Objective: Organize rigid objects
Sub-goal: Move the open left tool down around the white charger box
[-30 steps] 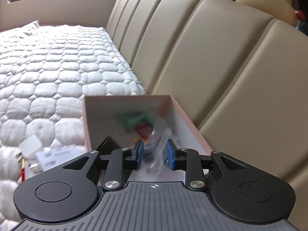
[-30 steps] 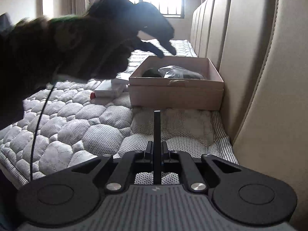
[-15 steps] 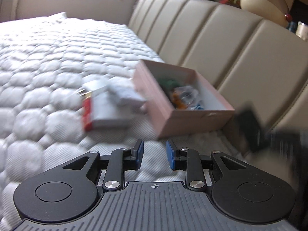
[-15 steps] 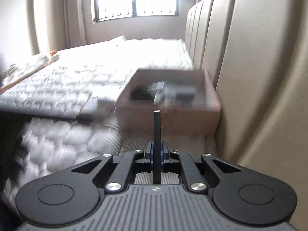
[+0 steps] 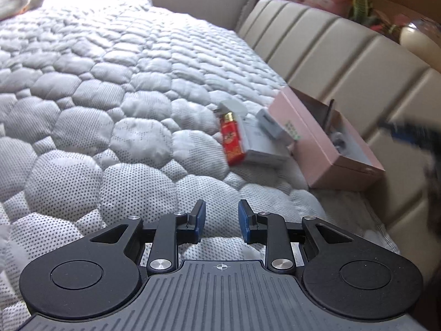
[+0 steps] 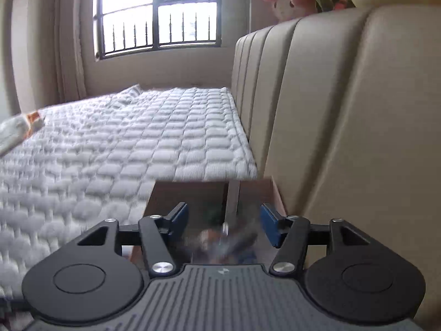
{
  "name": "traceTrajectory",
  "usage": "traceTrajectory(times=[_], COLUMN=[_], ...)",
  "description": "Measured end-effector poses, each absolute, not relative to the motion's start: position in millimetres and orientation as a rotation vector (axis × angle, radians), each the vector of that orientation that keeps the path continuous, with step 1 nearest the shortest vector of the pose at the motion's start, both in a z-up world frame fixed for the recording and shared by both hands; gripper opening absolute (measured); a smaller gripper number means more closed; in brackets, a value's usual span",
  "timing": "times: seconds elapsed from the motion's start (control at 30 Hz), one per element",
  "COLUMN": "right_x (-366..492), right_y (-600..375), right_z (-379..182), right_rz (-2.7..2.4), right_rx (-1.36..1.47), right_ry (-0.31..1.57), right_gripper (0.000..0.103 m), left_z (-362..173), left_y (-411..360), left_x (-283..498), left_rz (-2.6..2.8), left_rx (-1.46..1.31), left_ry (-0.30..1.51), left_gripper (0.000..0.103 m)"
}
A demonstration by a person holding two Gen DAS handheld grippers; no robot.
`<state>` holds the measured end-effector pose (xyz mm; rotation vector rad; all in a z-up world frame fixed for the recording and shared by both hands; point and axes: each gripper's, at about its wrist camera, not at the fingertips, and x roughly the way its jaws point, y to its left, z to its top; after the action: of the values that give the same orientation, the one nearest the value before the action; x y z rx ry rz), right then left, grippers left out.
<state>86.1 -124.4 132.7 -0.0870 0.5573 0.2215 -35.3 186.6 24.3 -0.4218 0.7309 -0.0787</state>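
The left gripper [image 5: 221,218] hovers low over the white quilted mattress [image 5: 115,110], fingers parted and empty — the right gripper [image 6: 223,222] hangs spread above the open pink cardboard box [image 5: 325,149].

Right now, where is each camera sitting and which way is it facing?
Left wrist: on the left gripper, low above the quilted mattress, facing the pink box by the headboard; open fingers show.
Right wrist: on the right gripper, right over the box, facing the window; open fingers show.
Shared: box, mattress, headboard.
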Motion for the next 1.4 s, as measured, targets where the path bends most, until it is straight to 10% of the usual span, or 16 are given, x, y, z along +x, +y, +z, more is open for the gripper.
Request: traceTrajectory(times=[0.93,1.4], right_x=[-13.4,-11.0], right_y=[-127.0,-135.5], right_z=[13.2,11.3], right_rz=[0.357,0.386], right_rx=[-0.031,0.042], right_ry=[0.563,0.577], right_gripper=[0.079,0.081], left_z=[54.2,52.0], left_y=[124.1,112.6], left_x=[166.4,124.9], left_rz=[-0.136,-0.253], left_rx=[-0.111,-0.071], left_ry=[0.799,0.852], left_gripper=[0.028,0.026])
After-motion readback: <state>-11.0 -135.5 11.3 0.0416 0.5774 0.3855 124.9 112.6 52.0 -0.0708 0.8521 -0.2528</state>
